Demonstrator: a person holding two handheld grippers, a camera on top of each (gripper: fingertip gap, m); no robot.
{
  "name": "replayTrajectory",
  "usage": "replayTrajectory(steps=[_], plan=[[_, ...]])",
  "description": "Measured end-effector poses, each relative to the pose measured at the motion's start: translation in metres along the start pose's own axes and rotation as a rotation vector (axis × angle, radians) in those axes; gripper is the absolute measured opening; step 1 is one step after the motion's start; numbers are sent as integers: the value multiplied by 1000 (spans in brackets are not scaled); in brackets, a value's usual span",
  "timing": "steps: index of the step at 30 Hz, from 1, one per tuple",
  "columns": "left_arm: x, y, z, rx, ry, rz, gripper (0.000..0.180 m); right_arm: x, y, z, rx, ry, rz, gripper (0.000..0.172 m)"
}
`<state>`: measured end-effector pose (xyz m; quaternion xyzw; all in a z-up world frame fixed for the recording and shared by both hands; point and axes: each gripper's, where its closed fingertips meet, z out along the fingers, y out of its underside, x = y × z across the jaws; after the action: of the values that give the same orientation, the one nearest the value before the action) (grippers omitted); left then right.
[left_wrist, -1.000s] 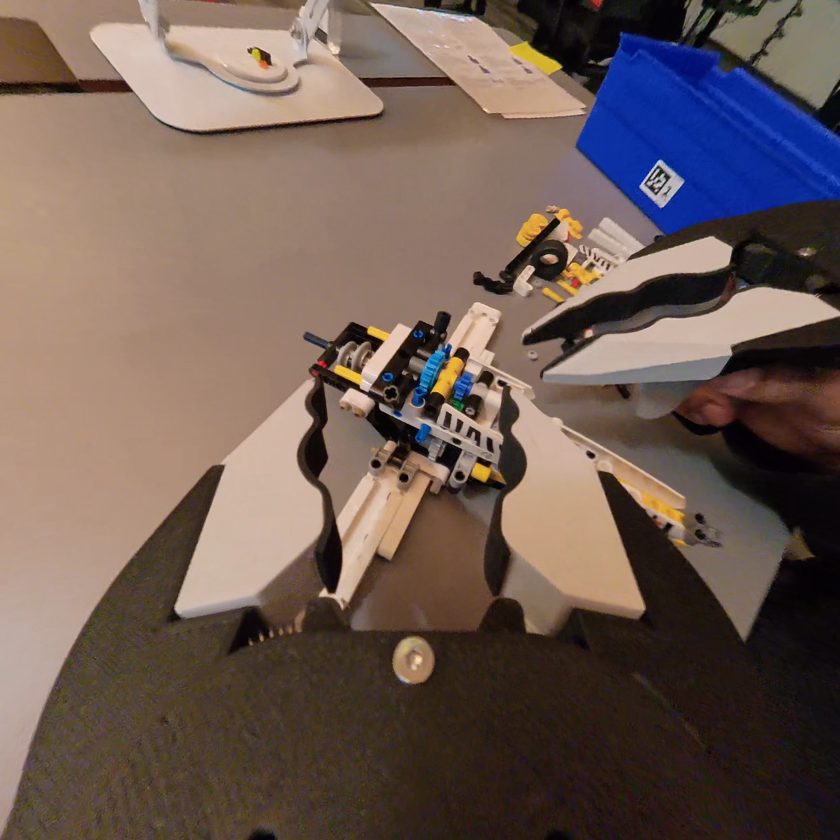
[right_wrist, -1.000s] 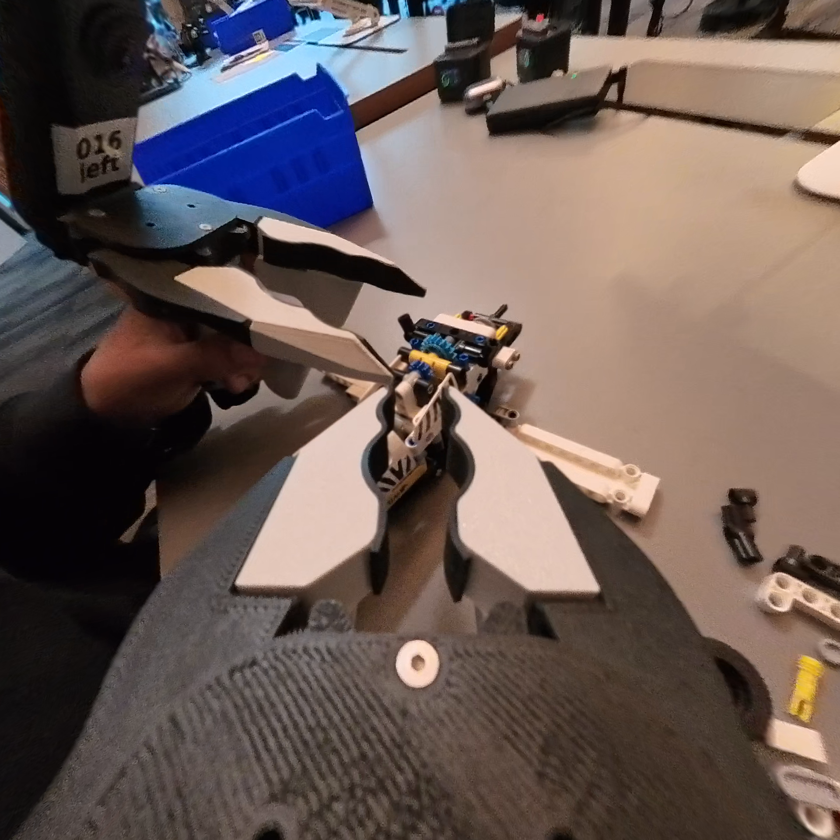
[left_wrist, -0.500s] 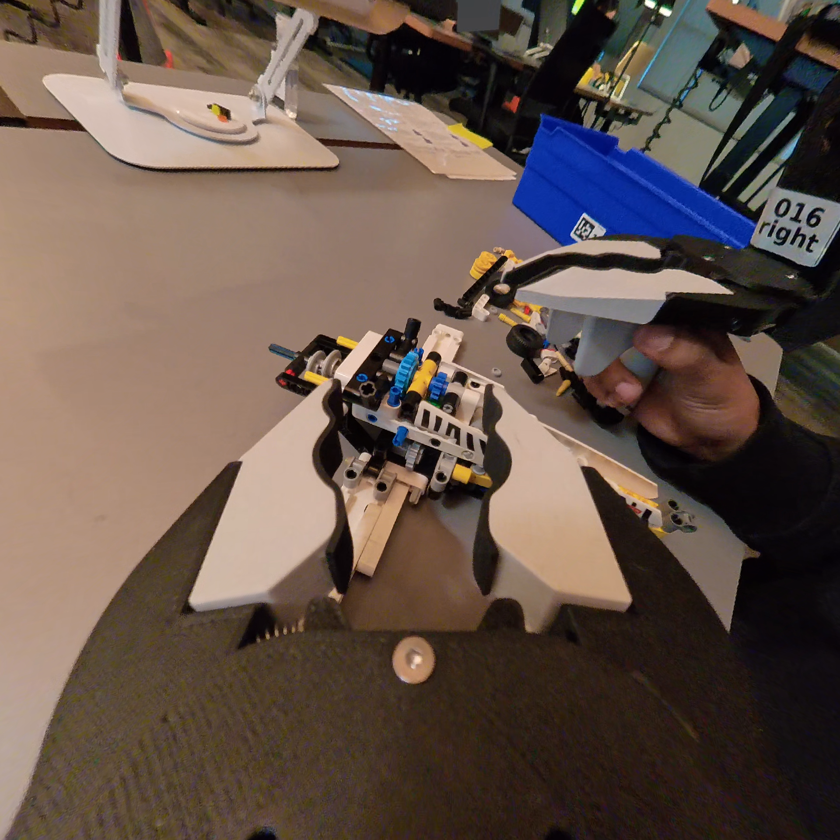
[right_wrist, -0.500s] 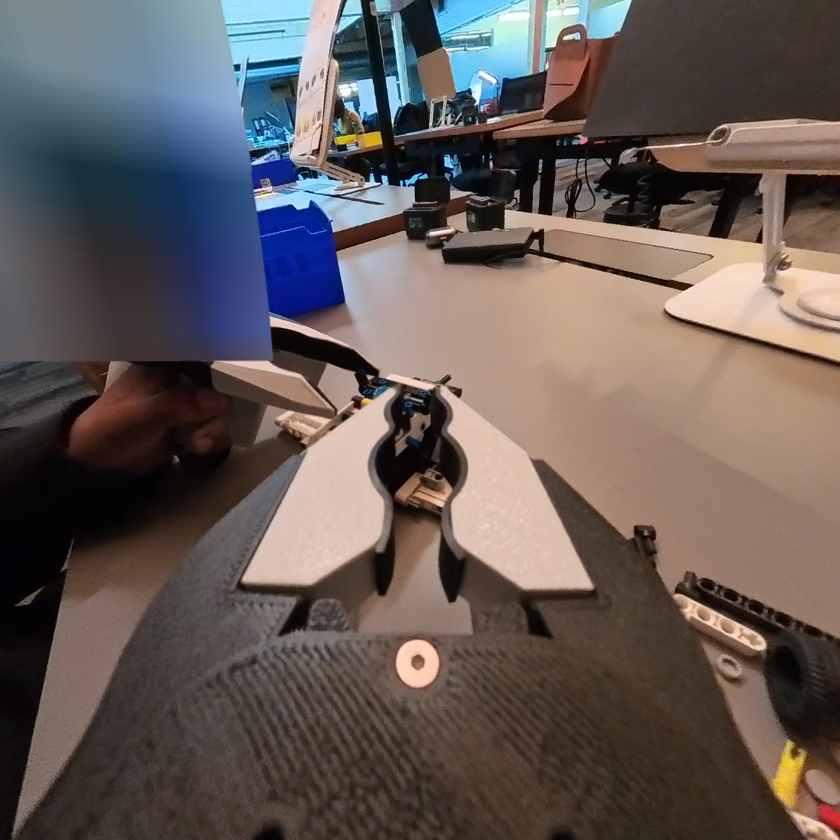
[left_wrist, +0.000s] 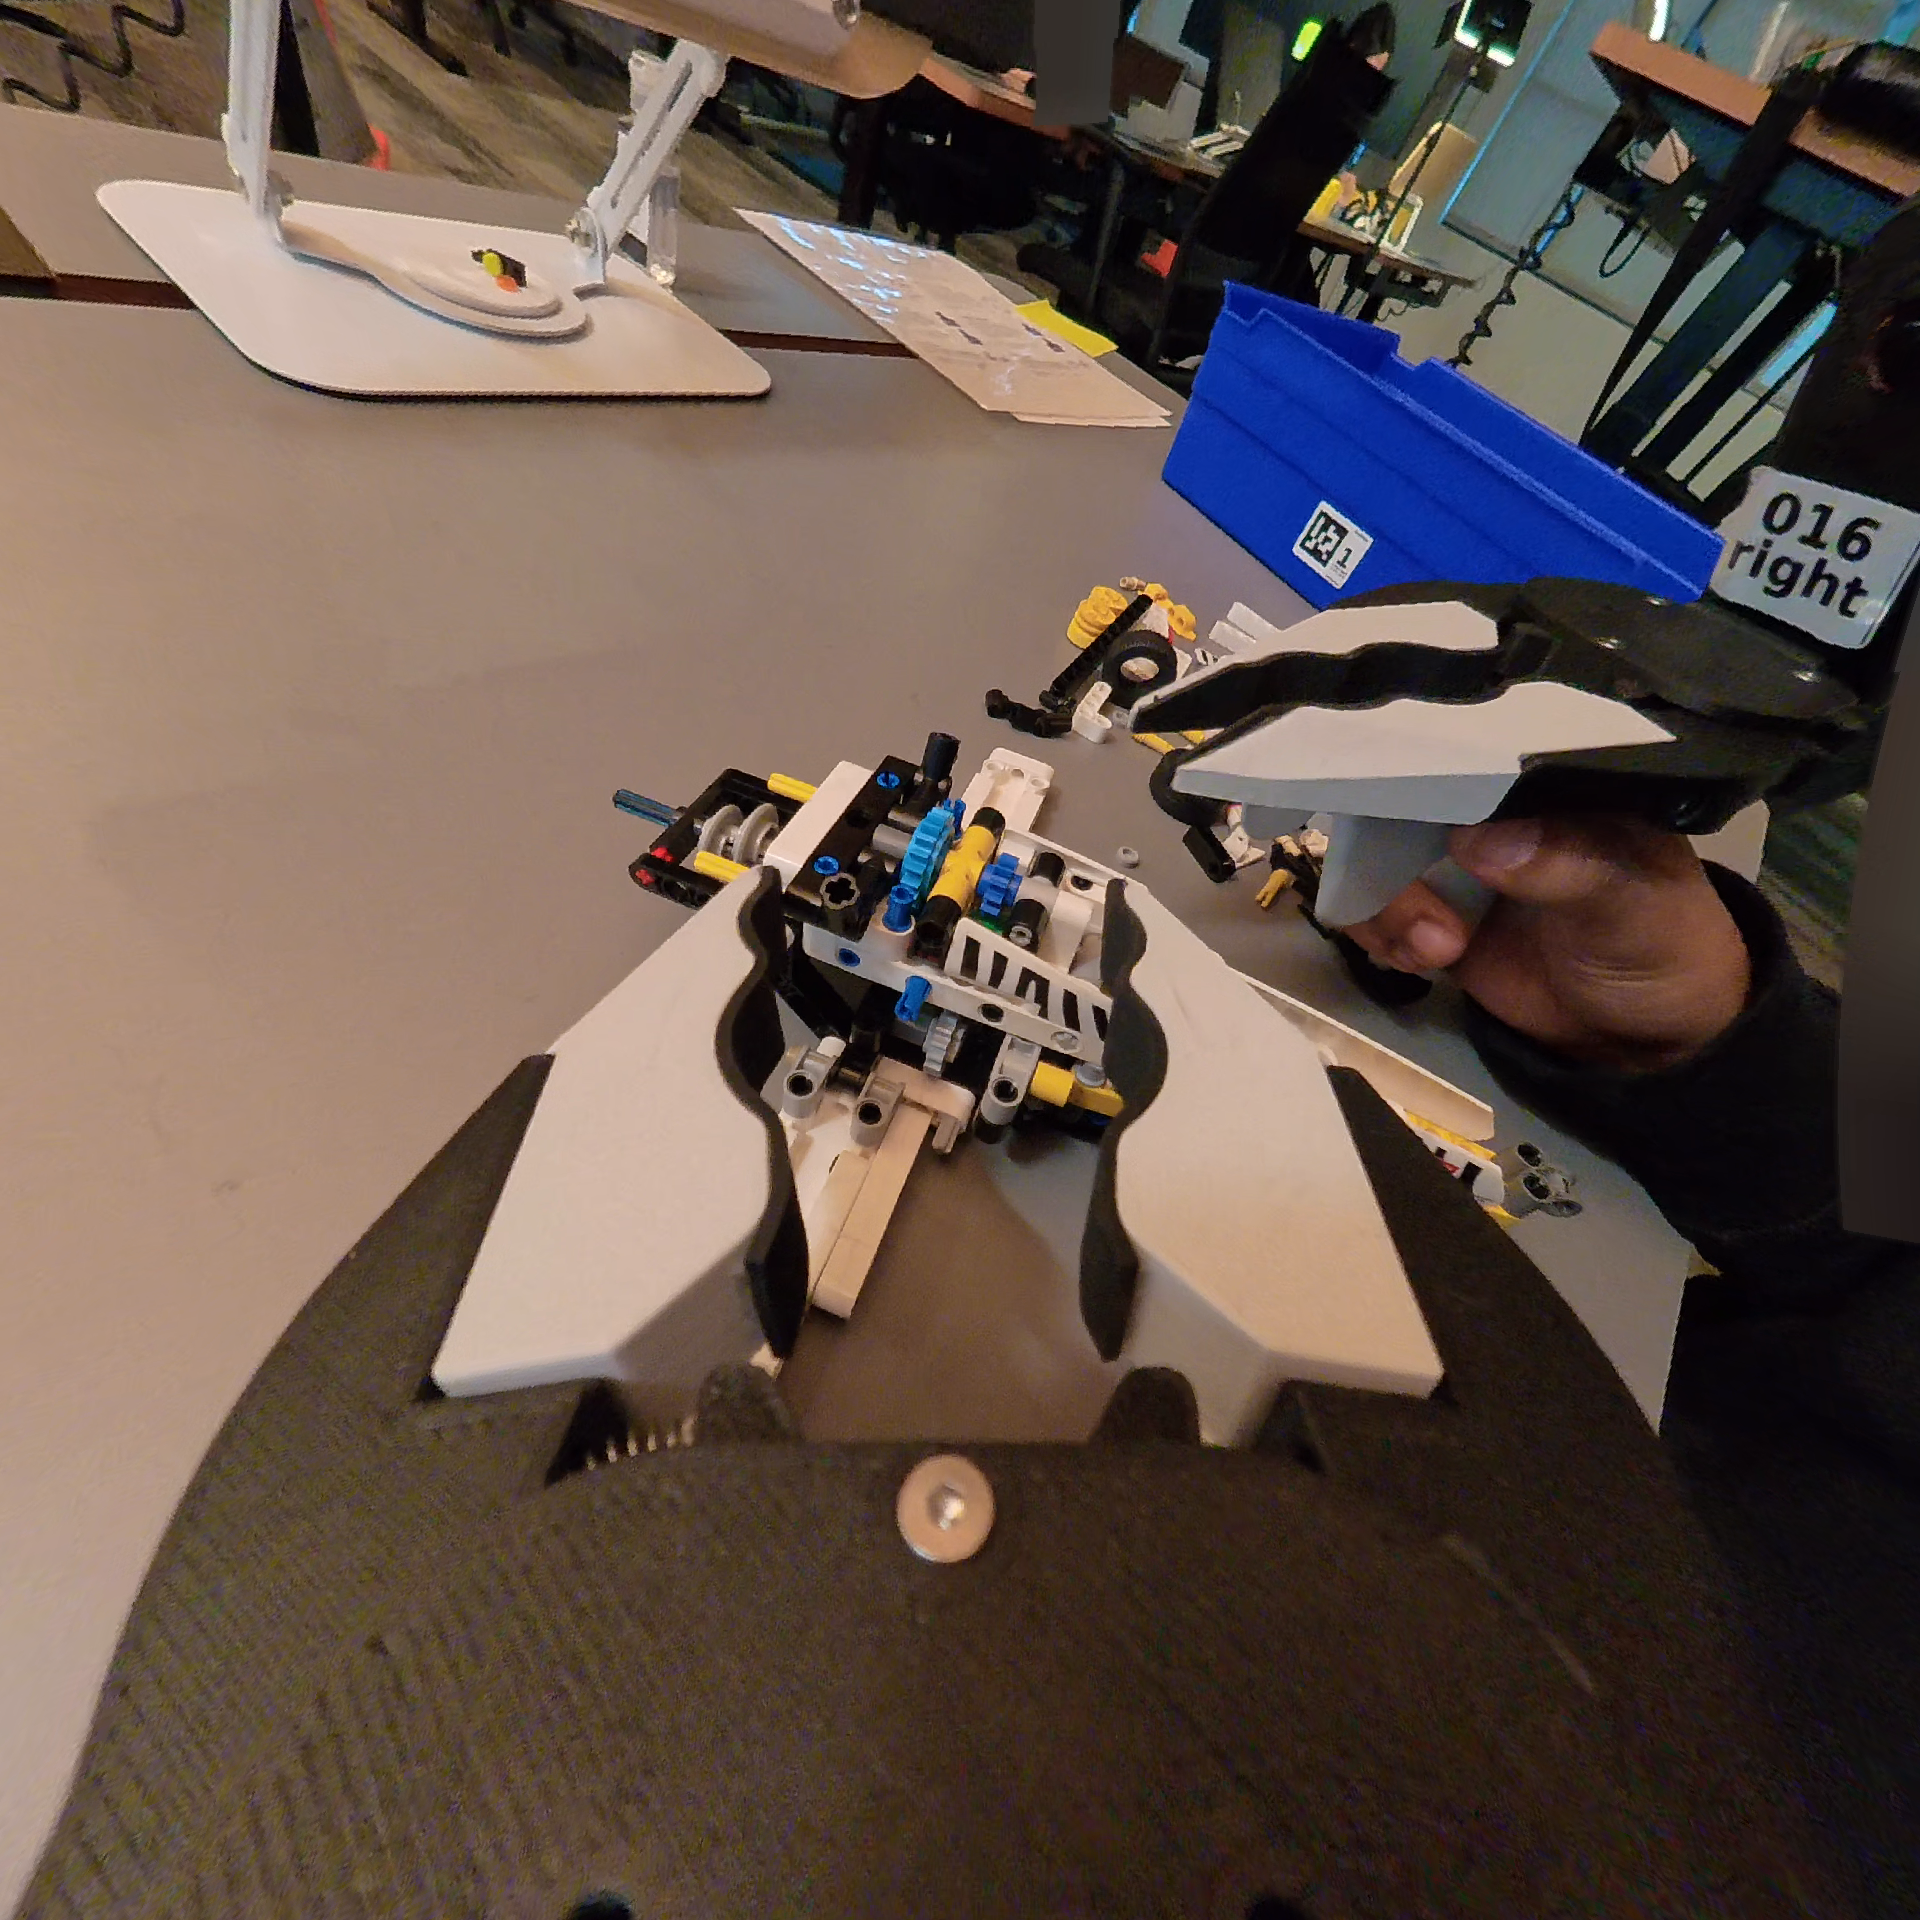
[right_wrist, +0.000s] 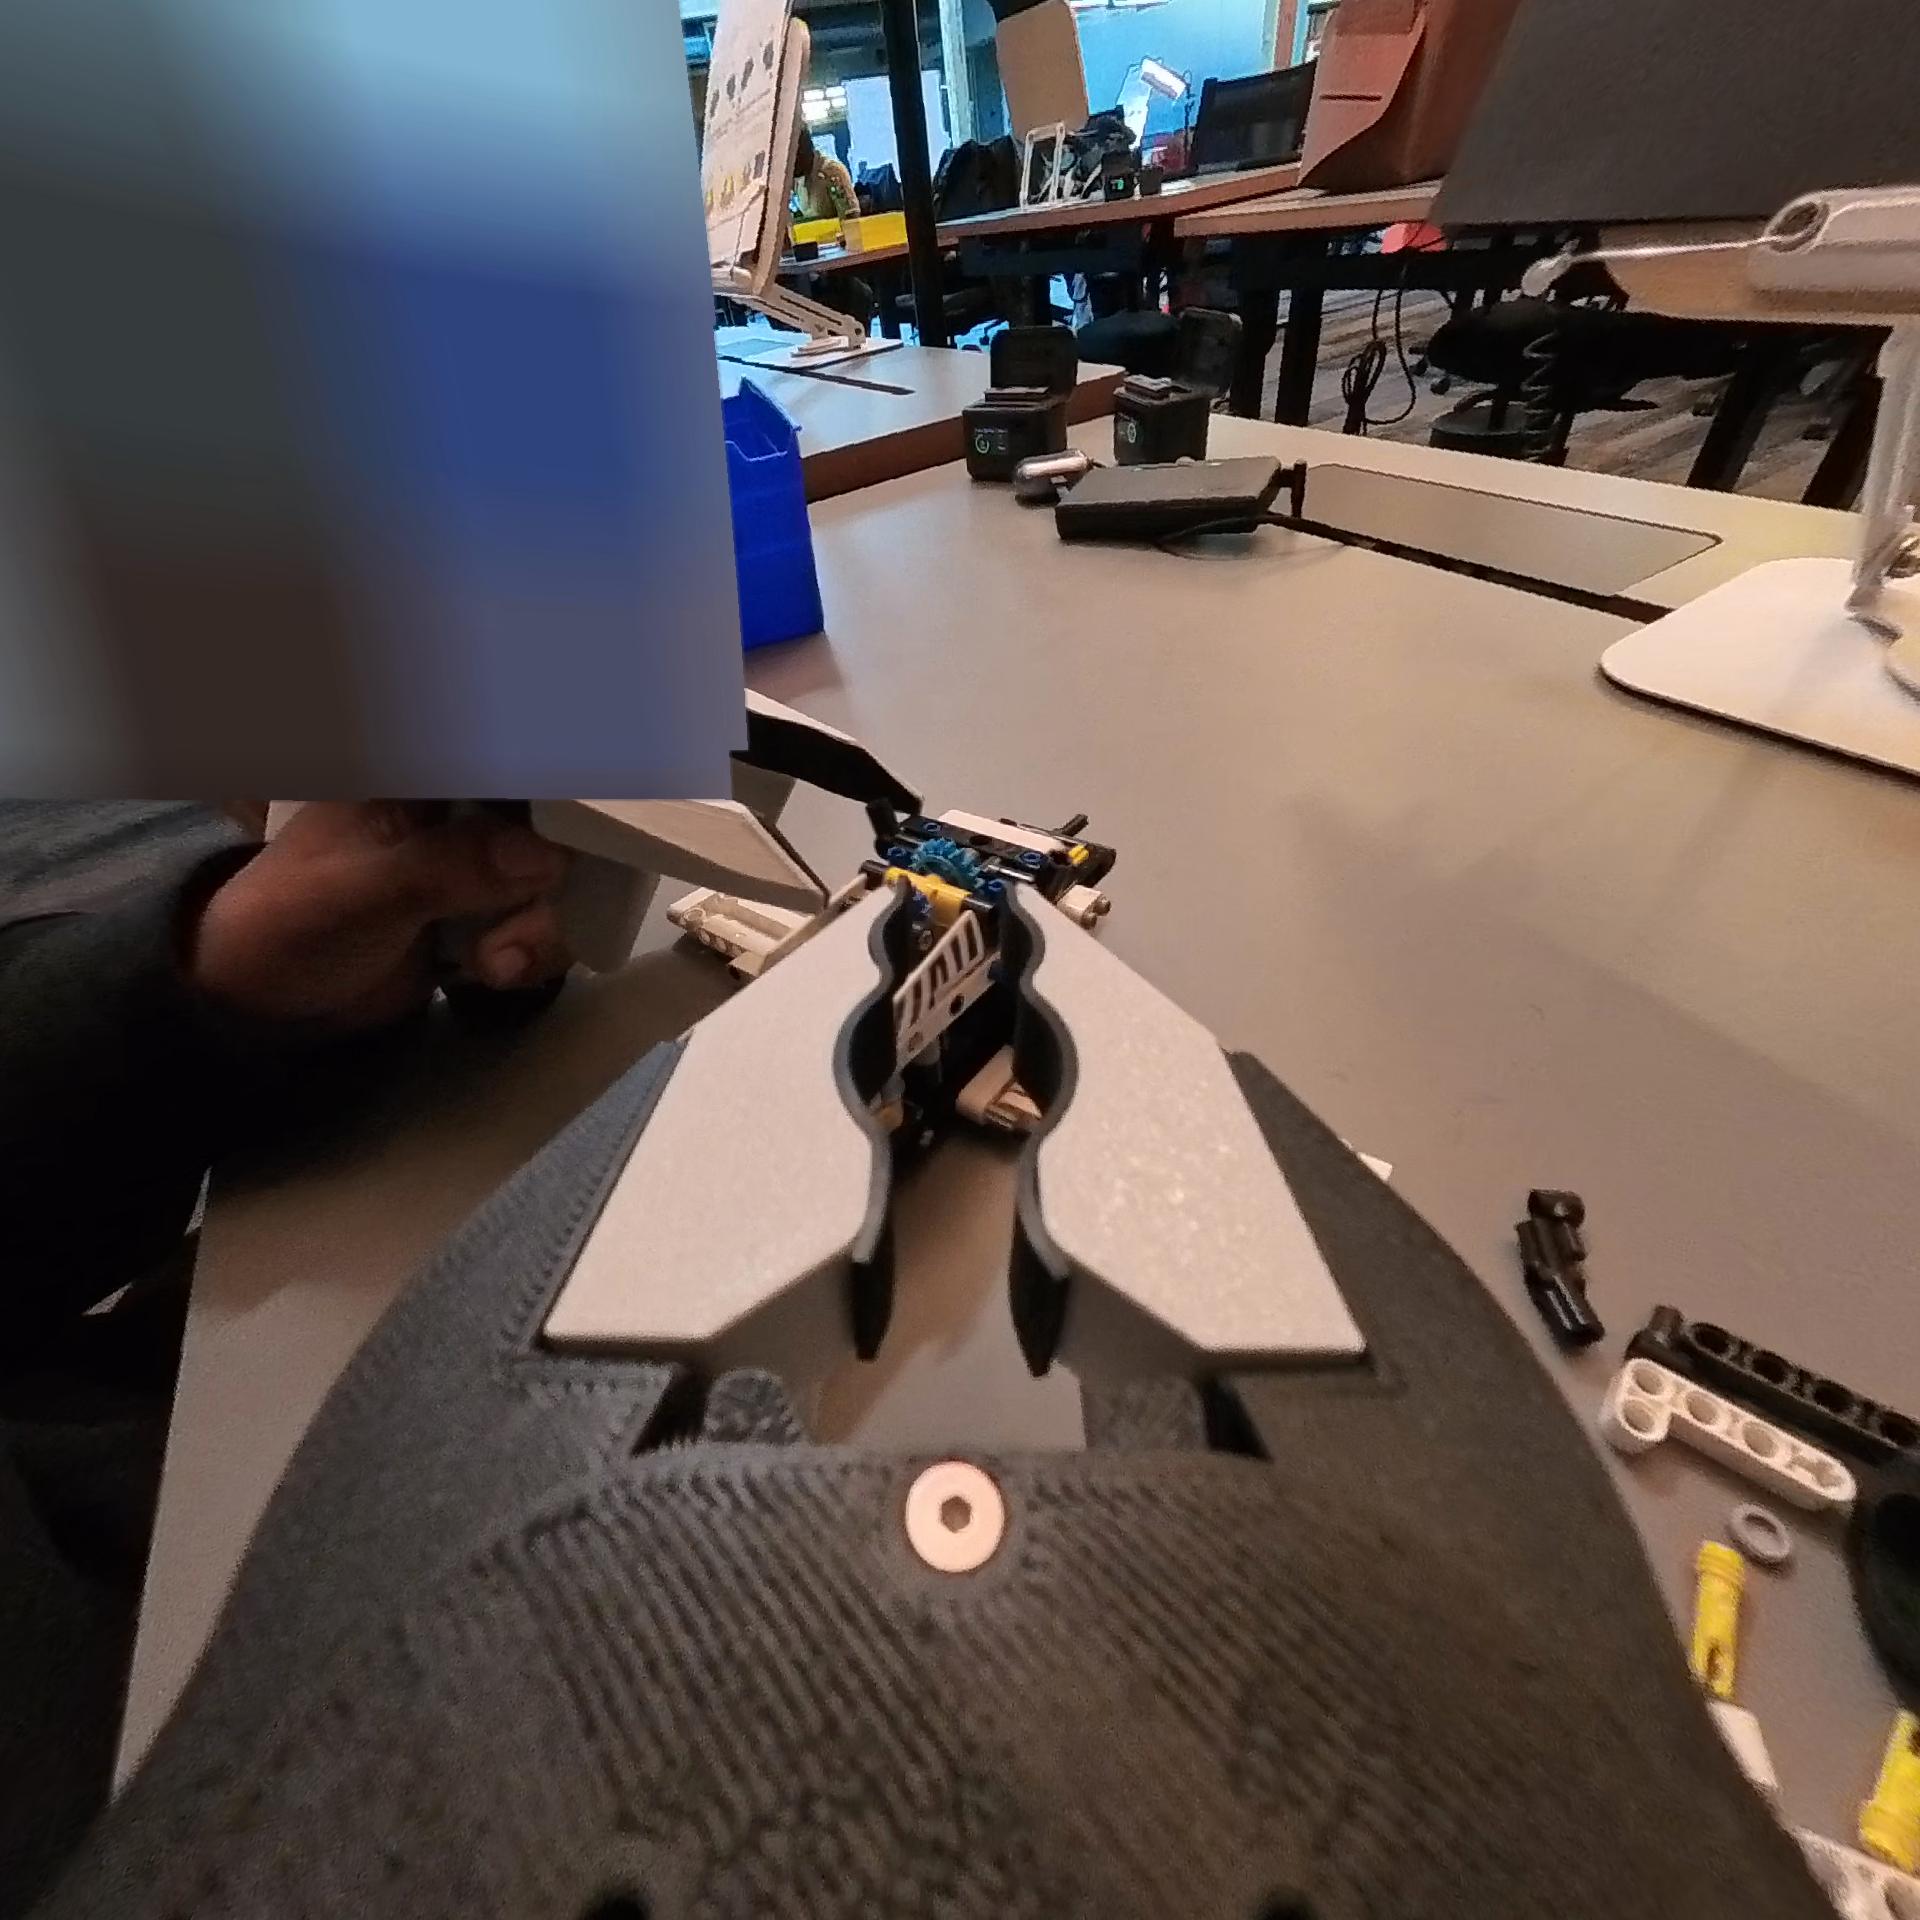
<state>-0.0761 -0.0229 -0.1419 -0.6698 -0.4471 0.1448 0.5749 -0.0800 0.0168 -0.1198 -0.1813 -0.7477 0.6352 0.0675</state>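
A brick model (left_wrist: 935, 904) of white, black, yellow and blue parts with gears lies on the grey table (left_wrist: 364, 727). My left gripper (left_wrist: 940, 888) is shut on it, one pad on the black beam side and one on the white striped panel side. My right gripper (left_wrist: 1151, 748) hovers to the right of the model, above the table, with its jaws a narrow way apart and nothing between them. In the right wrist view the model (right_wrist: 977, 862) shows beyond my right gripper (right_wrist: 954, 914), with the left gripper's fingers (right_wrist: 727, 842) on it.
Loose brick parts (left_wrist: 1132, 665) lie beyond the right gripper, near a blue bin (left_wrist: 1434, 488). A long white part (left_wrist: 1455, 1143) lies right of the model. A white stand base (left_wrist: 416, 312) and papers (left_wrist: 956, 322) sit at the back. More loose parts (right_wrist: 1725, 1434) lie at the right. It is some 35 centimetres from my left tips to the white stand base (left_wrist: 416, 312). Look for it in the right wrist view (right_wrist: 1880, 670) too.
My left fingers have closed in on the model's sides and now hold it. My right gripper has drawn back from the model and risen a little, its jaws staying narrow.
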Motion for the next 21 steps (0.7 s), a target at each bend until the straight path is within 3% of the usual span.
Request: replayTrajectory(steps=[21], plan=[[0,2,1,-10,-6,-3,58,-9,-24,-19,141,-66,102,16]])
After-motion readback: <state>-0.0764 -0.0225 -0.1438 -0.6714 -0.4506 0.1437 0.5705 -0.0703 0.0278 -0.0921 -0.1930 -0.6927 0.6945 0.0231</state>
